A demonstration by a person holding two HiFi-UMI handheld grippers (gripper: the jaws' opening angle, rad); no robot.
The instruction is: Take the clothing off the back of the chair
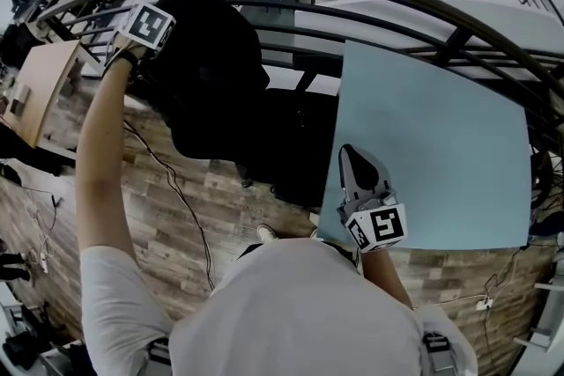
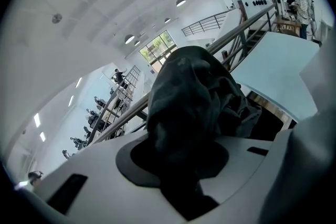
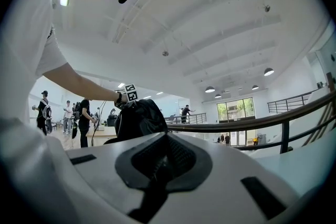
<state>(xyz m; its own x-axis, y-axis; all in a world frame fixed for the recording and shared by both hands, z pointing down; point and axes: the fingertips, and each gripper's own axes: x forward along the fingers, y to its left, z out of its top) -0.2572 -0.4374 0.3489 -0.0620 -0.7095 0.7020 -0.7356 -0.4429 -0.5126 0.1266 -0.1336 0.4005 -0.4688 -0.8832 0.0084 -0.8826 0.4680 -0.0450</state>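
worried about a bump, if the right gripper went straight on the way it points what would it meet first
Probably the dark curved metal railing: the right gripper points level across the pale blue tabletop towards it, and nothing nearer shows in line. Depth is unclear.

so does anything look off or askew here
Nothing spilled or damaged. The black garment sits bunched and lopsided on the chair only because the left gripper is clamped on a fold of it. The right gripper is shut and empty by the light blue table.
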